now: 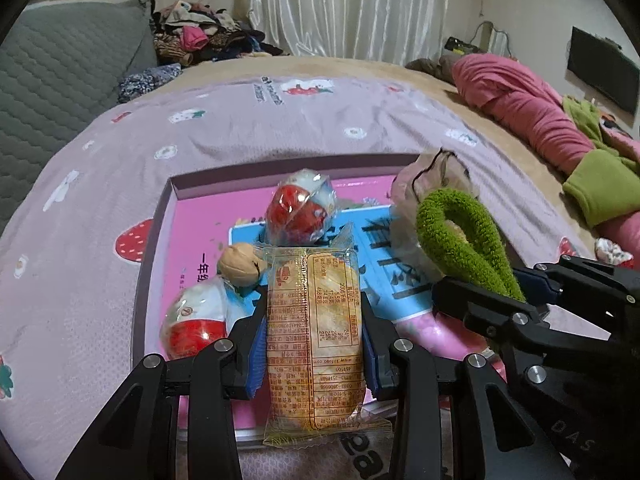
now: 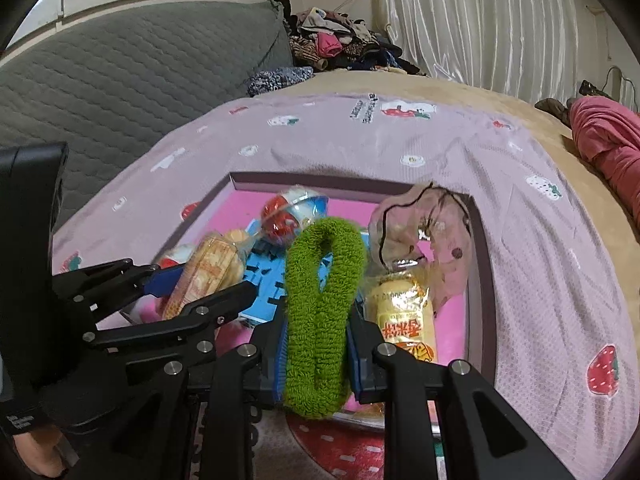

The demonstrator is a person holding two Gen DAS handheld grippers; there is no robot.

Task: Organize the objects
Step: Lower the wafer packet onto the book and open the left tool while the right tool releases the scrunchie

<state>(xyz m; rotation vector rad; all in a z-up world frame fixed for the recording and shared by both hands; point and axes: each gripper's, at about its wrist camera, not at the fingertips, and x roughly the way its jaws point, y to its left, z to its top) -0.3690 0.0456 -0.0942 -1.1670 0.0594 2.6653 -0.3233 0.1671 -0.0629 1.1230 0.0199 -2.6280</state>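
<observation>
My left gripper (image 1: 314, 344) is shut on an orange-printed snack packet (image 1: 314, 332) and holds it over the pink box lid (image 1: 156, 216). My right gripper (image 2: 316, 356) is shut on a green fuzzy hair tie (image 2: 320, 304), also above the lid; it shows in the left wrist view (image 1: 460, 236) too. In the lid lie two red-and-white wrapped egg toys (image 1: 302, 210) (image 1: 196, 328), a walnut (image 1: 240, 266), a blue card (image 1: 384, 272), a sheer pink scrunchie (image 2: 432, 224) and a yellow snack packet (image 2: 404, 320).
The lid sits on a lilac strawberry-print cloth (image 1: 240, 128) spread over a tan bed. A grey quilted headboard (image 1: 60, 80) stands at the left, a clothes pile (image 1: 200, 36) at the back, and pink and green clothes (image 1: 532, 116) at the right.
</observation>
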